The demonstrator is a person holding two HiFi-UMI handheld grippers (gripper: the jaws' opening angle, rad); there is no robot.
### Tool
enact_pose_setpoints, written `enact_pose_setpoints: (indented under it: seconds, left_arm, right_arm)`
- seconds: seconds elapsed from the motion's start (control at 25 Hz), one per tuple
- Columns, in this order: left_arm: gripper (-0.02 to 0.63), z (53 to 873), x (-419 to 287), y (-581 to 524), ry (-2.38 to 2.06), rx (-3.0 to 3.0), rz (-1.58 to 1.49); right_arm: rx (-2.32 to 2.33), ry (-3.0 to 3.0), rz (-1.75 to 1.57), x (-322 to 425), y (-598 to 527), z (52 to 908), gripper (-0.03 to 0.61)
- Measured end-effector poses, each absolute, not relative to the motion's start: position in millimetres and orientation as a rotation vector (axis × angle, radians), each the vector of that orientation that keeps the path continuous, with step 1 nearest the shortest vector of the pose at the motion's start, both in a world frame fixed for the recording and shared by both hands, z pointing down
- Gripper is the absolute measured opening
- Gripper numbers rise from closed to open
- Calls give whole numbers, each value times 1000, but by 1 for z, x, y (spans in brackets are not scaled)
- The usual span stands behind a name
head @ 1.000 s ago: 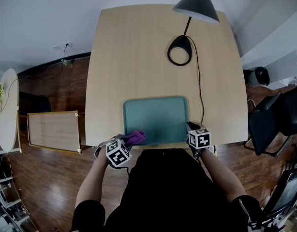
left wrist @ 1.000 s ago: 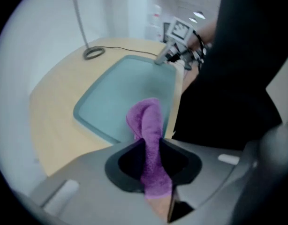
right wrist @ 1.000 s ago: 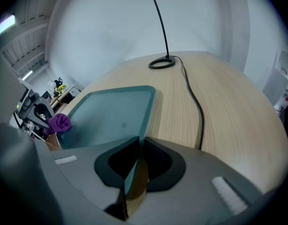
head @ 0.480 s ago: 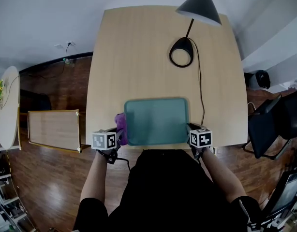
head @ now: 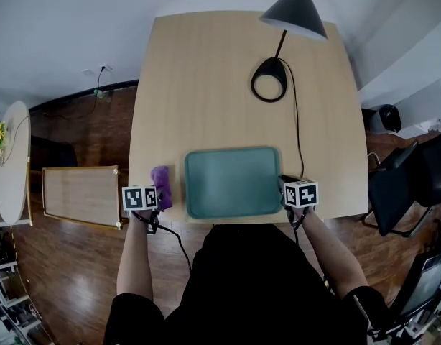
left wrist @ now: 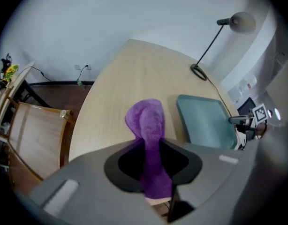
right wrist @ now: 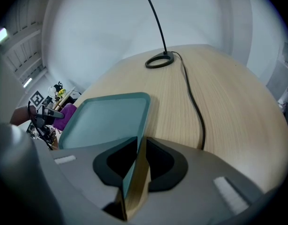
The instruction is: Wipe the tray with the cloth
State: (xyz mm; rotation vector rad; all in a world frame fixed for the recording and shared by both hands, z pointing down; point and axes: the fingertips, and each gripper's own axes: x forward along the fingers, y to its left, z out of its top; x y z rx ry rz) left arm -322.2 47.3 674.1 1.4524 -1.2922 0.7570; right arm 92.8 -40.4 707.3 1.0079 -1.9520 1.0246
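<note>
1. The tray, teal with rounded corners, lies flat on the wooden table in the lower middle of the head view, its long side along the table's near edge
2. The left gripper sits at the lower left of that view, just left of the tray, and its marker cube faces the camera
3. In the left gripper view its jaws are pressed onto the purple cloth, which runs up between them and stands out past the tips as a folded, rounded bunch
4. The cloth is off the tray: it is over bare wood just beside the tray's left edge, with a narrow strip of table between them; whether it touches the wood cannot be told
5. The right gripper is at the tray's lower right corner in the head view
6. In the right gripper view its jaws are closed on the tray's rim, which passes edge-on between them at the bottom centre of the frame, while the rest of the tray spreads up and to the left
7. The tray's inner surface looks bare and evenly coloured
8. A dark desk lamp stands at the top right of the head view, its ring-shaped base on the far part of the table
9. A black cable runs from the base down the table just right of the tray, towards the right gripper
10. A smaller wooden table stands on the dark floor at the left edge
</note>
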Motion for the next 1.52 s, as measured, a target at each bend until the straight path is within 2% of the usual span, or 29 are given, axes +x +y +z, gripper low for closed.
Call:
enact_pose_setpoints:
  seconds: [0.16,0.28,0.44,0.56,0.64,0.8,1.12,1.32,1.52]
  left_arm:
    - [139,682,-318,47,-1259,1470,702]
    - [221,667,-322,40,-1332,1476,547]
    - [222,628,-365,39,-1602,1429,395]
    - [213,568,-411,35,-1915,1455,362]
    - [195,529,-409,15,-1990,1571,354]
    - [171,497,-316,-23,-1794,1907,323]
    - [150,450,-163,35,-1653,2158,269]
    - [139,416,-89,77,-1704,2288,254]
    - [129,393,-44,111,-1766,2374,253]
  right_arm:
    - [1047,-1926,1018,98,-39,706,65]
    - [1132,-1944,1021,104,-47,692,73]
    - [1292,-1942,1018,125,-52,661,74]
    - [1379,-2025,1046,116,-63,628,74]
    - [1431,-2105,1036,104,-72,599,71]
    - [1501,-2257,948,95,-75,535,69]
    - [1406,-2626,669,77,-36,437,68]
    - [1422,-2728,406,124,19,397,61]
    - [1457,-2712,128,159,62,385,48]
